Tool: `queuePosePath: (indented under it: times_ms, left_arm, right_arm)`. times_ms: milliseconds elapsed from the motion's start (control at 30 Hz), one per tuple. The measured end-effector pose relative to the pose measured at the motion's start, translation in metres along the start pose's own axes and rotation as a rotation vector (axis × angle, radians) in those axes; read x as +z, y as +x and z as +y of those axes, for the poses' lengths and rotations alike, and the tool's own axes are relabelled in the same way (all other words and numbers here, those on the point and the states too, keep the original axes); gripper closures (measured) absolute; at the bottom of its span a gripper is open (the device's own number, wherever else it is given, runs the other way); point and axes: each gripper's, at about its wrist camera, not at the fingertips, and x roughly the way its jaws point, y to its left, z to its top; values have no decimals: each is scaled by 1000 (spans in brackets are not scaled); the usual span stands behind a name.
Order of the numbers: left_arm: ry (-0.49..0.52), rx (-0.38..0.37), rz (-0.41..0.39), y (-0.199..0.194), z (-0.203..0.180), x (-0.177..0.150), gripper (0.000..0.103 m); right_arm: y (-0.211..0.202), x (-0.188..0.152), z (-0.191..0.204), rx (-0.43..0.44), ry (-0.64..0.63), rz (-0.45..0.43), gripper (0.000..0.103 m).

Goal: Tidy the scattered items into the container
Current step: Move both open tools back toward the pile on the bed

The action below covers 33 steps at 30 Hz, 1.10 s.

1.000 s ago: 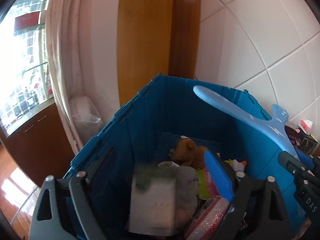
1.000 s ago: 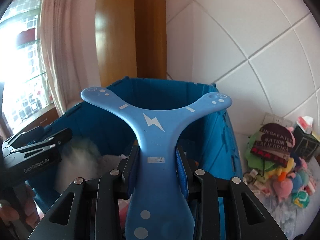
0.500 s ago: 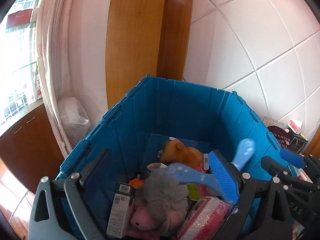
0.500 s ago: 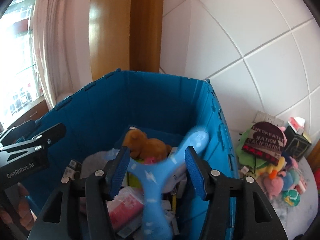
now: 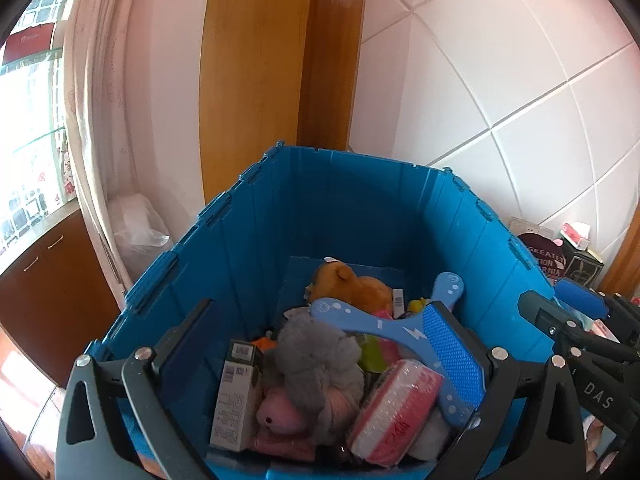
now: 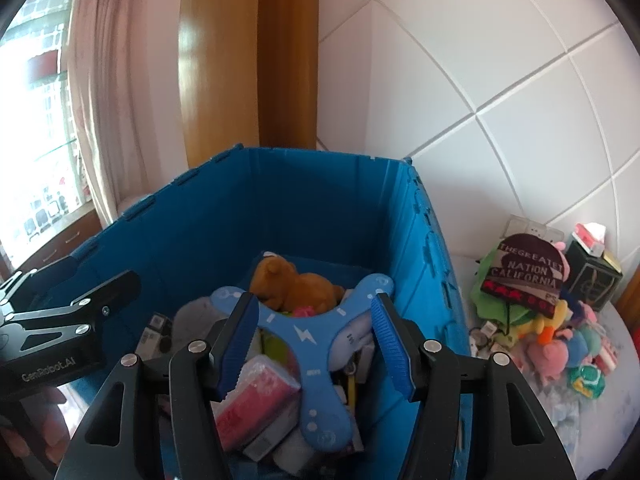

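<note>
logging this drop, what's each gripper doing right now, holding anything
left gripper: jaws opening, wide, holding nothing.
right gripper: jaws opening, empty; the blue boomerang lies loose in the blue crate.

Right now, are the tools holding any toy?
No. Both tools are opening with nothing gripped: the right tool stands above the blue boomerang lying in the blue crate, and the left tool is empty.

Boomerang (image 5: 400, 330) tail hidden behind left tool (image 5: 320, 360) right pad. Pink packet (image 6: 256, 404) partly behind right tool (image 6: 314, 344) left finger. White box (image 5: 236, 396) print too small to read (barcode only). Crate (image 5: 352, 208) near wall cut by bottom edge.
</note>
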Motion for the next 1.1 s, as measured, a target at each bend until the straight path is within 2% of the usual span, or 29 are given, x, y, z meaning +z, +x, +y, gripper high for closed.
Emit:
queuePosePath:
  times_ms: [167,267,367,567,733,800,967,1100]
  left_arm:
    - [-16,5,-39,-19,-6,-9,0]
    - [-23,-16,-67,-32,-13,-12,0]
    - [-5,-29,-103,-47,-31,-16,0]
    - [34,-116,-157,-77,-82,-20,0]
    - [71,-161,-159,-95,-146,-35,0]
    - [75,-180,-154,-101,-176,-43,0]
    - [107,-217,-172,-118,-261,-66,0]
    - [142,-243,-119,-116,-322,-93,0]
  right_arm:
    - [-24,-8,-6,-27,24,-29,44]
    - [-43,-12,-13,-61,33,-60,44]
    - [-65,-19,-28,-107,55,-97,44]
    - [-106,-38,-76,-162,110,-140,44]
    - [-143,-66,-140,-199,173,-170,40]
    - [-158,-81,-172,-215,190,-182,37]
    - [-193,-122,-262,-255,252,-220,37]
    - [-204,-159,-339,-292,332,-171,37]
